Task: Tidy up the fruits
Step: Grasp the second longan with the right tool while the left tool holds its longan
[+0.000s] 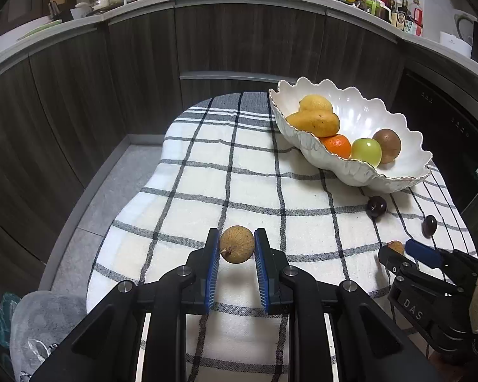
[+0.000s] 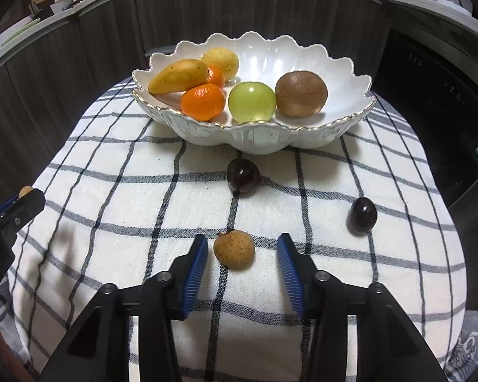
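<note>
Your left gripper (image 1: 237,244) is clamped on one longan (image 1: 237,244); your right gripper (image 2: 242,250) gapes around another longan (image 2: 234,250). Six fruits fill the bowl (image 2: 350,121). Two dark fruits (image 2: 243,176) remain on the cloth (image 2: 111,222).

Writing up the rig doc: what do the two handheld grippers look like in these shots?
Both match: left gripper and right gripper have matte black angular linkage bodies with round silver pivot pins, and two flat fingers faced with ribbed blue pads. In the left wrist view the right gripper's side shows raised "DAS" lettering. No cables or sleeves are clearly visible.
</note>
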Motion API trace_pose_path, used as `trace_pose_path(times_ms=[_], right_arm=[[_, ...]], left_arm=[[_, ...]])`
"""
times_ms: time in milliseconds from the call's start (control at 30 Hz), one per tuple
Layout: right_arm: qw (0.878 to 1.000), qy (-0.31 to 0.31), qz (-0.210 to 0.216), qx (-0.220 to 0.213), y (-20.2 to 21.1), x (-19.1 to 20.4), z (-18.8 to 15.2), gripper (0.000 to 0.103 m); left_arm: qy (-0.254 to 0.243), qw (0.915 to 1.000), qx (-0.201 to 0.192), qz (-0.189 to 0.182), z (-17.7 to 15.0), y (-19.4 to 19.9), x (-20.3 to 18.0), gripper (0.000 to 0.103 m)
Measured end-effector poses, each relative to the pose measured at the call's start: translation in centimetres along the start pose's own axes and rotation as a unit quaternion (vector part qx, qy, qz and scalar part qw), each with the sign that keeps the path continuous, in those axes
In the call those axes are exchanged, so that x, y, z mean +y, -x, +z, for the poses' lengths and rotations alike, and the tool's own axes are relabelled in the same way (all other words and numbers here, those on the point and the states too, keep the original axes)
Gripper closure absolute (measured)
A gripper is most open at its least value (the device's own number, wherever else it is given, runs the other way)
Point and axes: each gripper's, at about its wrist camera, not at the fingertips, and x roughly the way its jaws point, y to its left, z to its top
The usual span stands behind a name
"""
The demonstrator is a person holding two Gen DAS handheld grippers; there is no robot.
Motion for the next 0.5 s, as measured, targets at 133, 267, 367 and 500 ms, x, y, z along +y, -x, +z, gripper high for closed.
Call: trace_pose_path(times_ms=[133,267,367,500], right_arm=[[1.000,-0.003,0.006,0.010,-0.8,-0.1,0.0,0.067],[1.000,0.007,0.013,0.007,-0.8,0.2,-0.1,0.074],[1.000,0.008,0.019,0.003,-0.6,0.2,-0.2,0.075],[1.000,0.013,0.023,-0.009,0.4,0.0,-0.1,0.075]], left_arm=[[0.000,1.0000,0.003,-0.001,0.0,-0.1,0.0,0.081],[-0.002,1.0000,0.005,0.000,-0.1,-0.2,-0.1,0.081],[-0.005,1.0000,0.005,-0.002,-0.1,-0.2,-0.2,0.081],[-0.009,0.9999,0.006,-0.005,-0.1,-0.1,-0.5,0.081]])
